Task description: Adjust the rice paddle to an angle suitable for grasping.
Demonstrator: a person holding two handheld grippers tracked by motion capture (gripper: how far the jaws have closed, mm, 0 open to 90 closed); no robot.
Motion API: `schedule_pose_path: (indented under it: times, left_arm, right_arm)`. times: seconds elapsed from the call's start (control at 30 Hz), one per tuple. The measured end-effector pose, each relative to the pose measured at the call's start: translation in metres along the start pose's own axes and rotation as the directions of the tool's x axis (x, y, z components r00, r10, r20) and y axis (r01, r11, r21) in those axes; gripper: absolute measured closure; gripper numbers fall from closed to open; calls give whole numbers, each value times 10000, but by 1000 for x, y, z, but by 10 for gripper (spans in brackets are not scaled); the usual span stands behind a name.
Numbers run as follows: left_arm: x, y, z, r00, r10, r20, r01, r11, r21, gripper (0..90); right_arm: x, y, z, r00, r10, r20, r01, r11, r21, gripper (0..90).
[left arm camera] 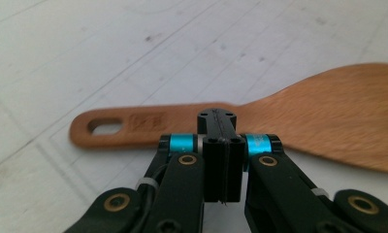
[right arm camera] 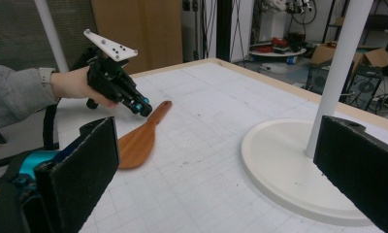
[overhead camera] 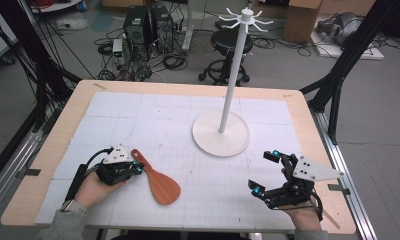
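A wooden spatula (overhead camera: 156, 180) lay flat on the white gridded mat (overhead camera: 188, 125) of the worktop (overhead camera: 308, 130), toward the near left, its handle pointing to the far left and its broad blade to the near right. The left gripper (overhead camera: 137, 168) hovered just beside the handle, its tips over the handle's left edge; its jaws were pressed together with nothing between them. In the left gripper view the clenched tips (left arm camera: 216, 127) stood just in front of the handle's middle, and whether they touched the wood could not be told. The right gripper (overhead camera: 264, 173) sat at the near right of the mat, well apart from the spatula, its jaws spread wide and empty. A white stand (overhead camera: 221, 133) with a tall pole rose from its round base between the two, farther back.
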State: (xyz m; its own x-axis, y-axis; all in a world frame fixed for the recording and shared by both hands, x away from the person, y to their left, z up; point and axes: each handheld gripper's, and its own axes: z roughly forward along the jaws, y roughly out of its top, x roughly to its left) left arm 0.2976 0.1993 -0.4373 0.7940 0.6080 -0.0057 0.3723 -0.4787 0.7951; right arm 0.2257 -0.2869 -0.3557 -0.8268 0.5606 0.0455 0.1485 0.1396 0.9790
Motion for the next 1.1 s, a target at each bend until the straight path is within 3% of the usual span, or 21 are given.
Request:
schedule_pose_path:
  times: [0.2, 0.4, 0.57, 0.6, 0.67, 0.87, 1.1]
  left_arm:
    - [-16, 15, 4, 9986, 231, 474, -218, 9994, -273, 895]
    - [-28, 27, 15, 9961, 460, 749, -452, 9989, -130, 895]
    - [-29, 30, 22, 9960, 254, 856, -255, 9997, -3, 895]
    - [-31, 32, 25, 9924, 252, 1203, -238, 9996, -130, 895]
    - [-34, 35, 27, 9906, 388, 1311, -382, 9992, -71, 895]
    - [-38, 37, 38, 9895, 150, 1436, -176, 9997, 171, 895]
    - [-41, 39, 51, 9875, 173, 1564, -244, 9988, 433, 895]
  right_arm:
    - [-1, -1, 0, 10000, -30, 21, 30, 10000, -18, 18]
    - [0, -1, 0, 10000, 0, -35, 0, 10000, 14, 18]
    - [-1, -2, -1, 10000, 14, -40, -14, 10000, 10, 18]
    - [-1, -2, -1, 10000, 47, -13, -47, 10000, 20, 18]
    - [-1, -2, -1, 10000, 33, -15, -33, 10000, -10, 18]
    - [-1, -3, -2, 10000, 77, -19, -77, 10000, 13, 18]
    - [-1, -3, -3, 10000, 48, -34, -48, 10000, -28, 18]
